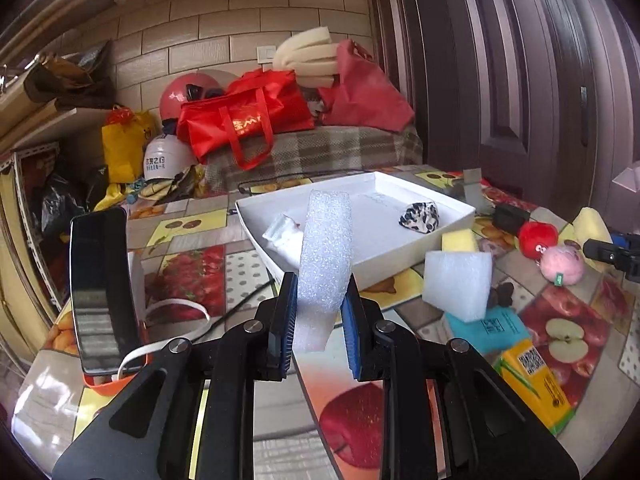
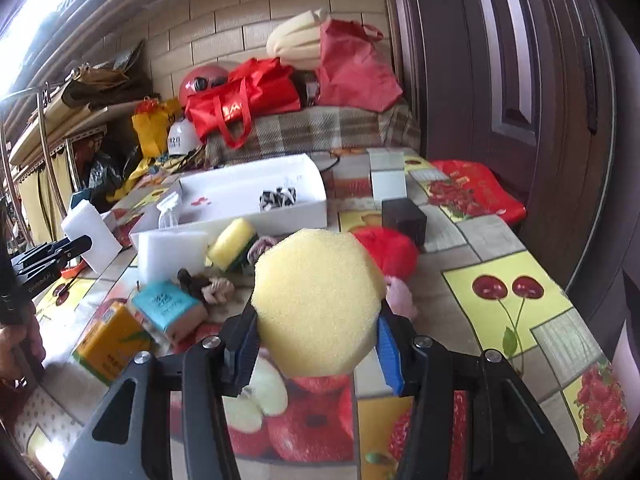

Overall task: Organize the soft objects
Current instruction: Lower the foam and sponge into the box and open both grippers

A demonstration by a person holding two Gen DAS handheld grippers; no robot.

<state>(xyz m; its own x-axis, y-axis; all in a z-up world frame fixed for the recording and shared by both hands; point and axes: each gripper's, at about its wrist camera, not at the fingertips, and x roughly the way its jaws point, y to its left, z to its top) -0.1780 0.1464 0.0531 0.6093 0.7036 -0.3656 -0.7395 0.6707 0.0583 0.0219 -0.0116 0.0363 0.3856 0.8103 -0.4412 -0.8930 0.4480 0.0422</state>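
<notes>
My left gripper point(image 1: 319, 312) is shut on a white foam strip point(image 1: 325, 252) and holds it upright just in front of the white tray point(image 1: 420, 252). The tray holds a black-and-white cloth point(image 1: 420, 218) and a white packet point(image 1: 282, 234). My right gripper point(image 2: 316, 340) is shut on a yellow sponge point(image 2: 318, 300) above the table. A white foam block point(image 1: 456, 284), a yellow sponge with a green back point(image 2: 232, 244), a red plush point(image 1: 538, 238) and a pink plush point(image 1: 562, 264) lie on the table.
A phone point(image 1: 102, 288) stands on an orange holder at the left. A teal tissue pack point(image 1: 494, 328), a yellow drink carton point(image 1: 536, 384) and a black box point(image 2: 404, 216) lie on the fruit-print tablecloth. Red bags and helmets crowd the bench behind.
</notes>
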